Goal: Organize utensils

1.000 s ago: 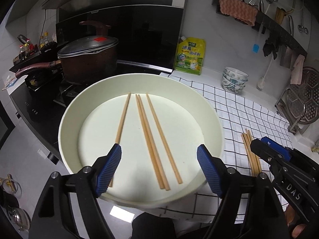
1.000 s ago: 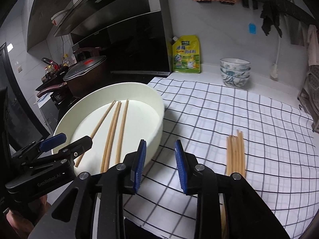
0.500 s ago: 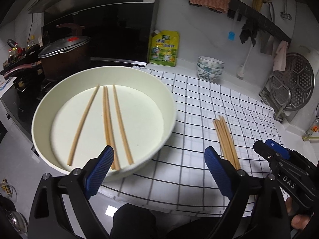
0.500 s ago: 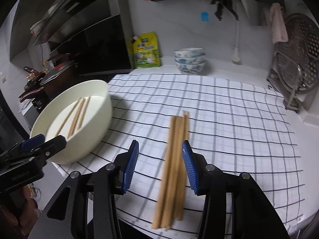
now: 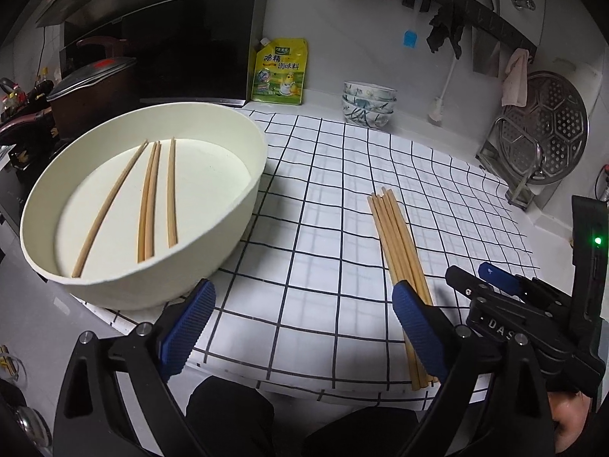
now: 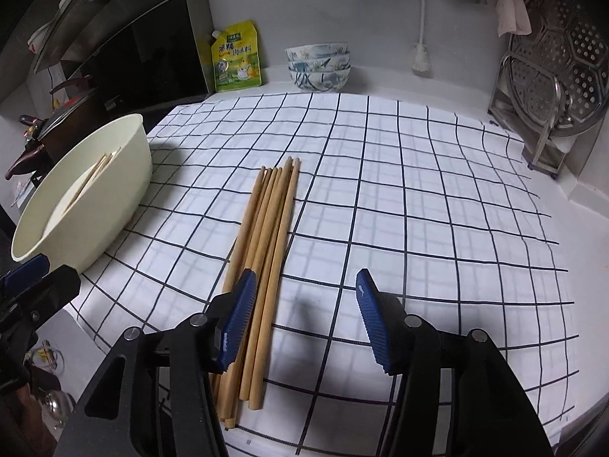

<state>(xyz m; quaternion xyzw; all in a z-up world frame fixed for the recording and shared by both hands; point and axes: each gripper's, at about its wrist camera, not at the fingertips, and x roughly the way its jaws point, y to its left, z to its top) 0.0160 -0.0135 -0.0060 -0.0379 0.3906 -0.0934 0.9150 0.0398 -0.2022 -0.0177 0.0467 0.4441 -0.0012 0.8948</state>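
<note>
Your left gripper (image 5: 300,318) hangs above the near edge of the checked cloth (image 5: 335,228), its jaws spread wide with nothing between them; only bare cloth lies under the gap. Its right pad sits in front of the near end of the chopstick bundle (image 5: 399,251) in that view, but whether it touches the sticks you cannot tell

Your right gripper (image 6: 304,316) is over the same bundle (image 6: 266,224), and its jaws are opening. Nothing is clamped: the left pad overlaps the bundle's near part, the right pad stands off over the cloth (image 6: 418,190), and part of the bundle lies in the gap

The bundle lies loose on the cloth, running away from you, well apart from the bowl (image 5: 243,175). The bowl sits at the cloth's left edge, and four chopsticks (image 5: 150,198) lie flat on its floor, two of them side by side in the middle

A yellow pouch (image 5: 279,70) and stacked small bowls (image 5: 367,103) stand at the back wall
</note>
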